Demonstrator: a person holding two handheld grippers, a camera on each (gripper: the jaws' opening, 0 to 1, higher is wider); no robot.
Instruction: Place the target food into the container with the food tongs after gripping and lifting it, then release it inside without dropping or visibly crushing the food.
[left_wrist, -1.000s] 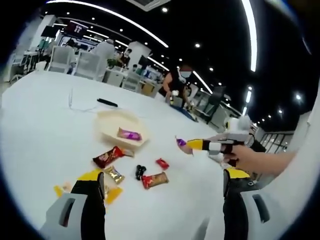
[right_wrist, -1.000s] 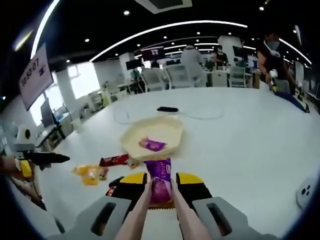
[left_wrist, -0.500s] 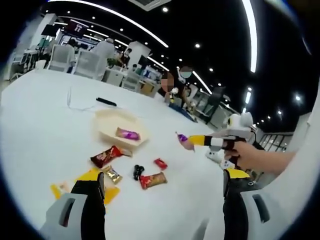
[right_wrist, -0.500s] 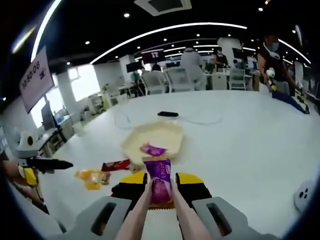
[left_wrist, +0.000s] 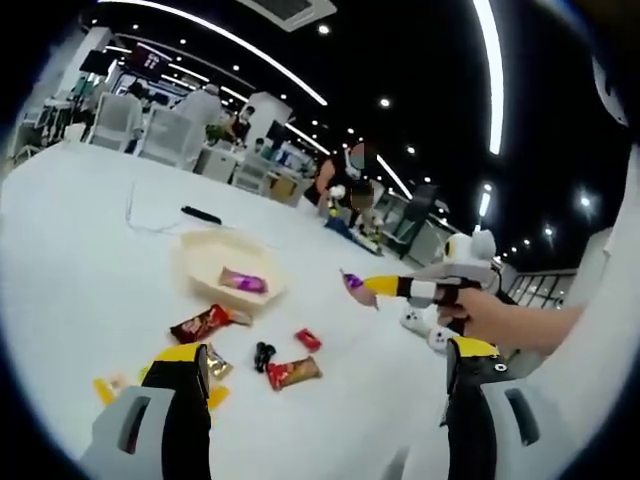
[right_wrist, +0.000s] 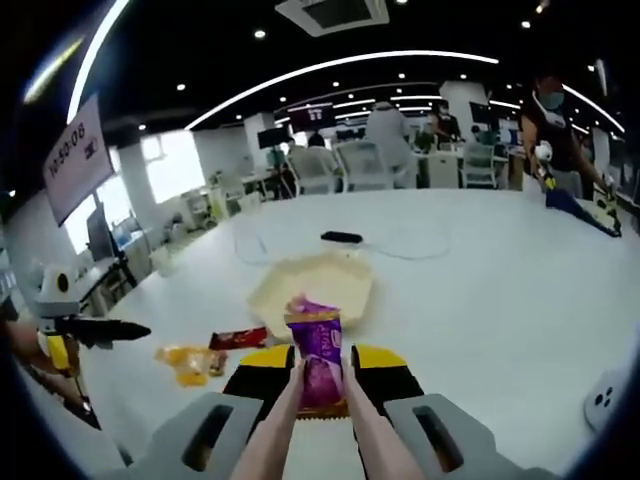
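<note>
Purple candy (right_wrist: 316, 355) rides pinched in tongs (right_wrist: 340, 420) squeezed by the shut right claw (right_wrist: 318, 372), raised (to clear the rim) near the container (right_wrist: 345, 275).

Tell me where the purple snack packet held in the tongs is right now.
In the right gripper view, the purple snack packet is pinched in the food tongs, held up in front of the cream container. In the left gripper view it hangs to the container's right.

Purple wrapper (right_wrist: 316, 352), cream container (right_wrist: 312, 284) (perhaps beige).
</note>
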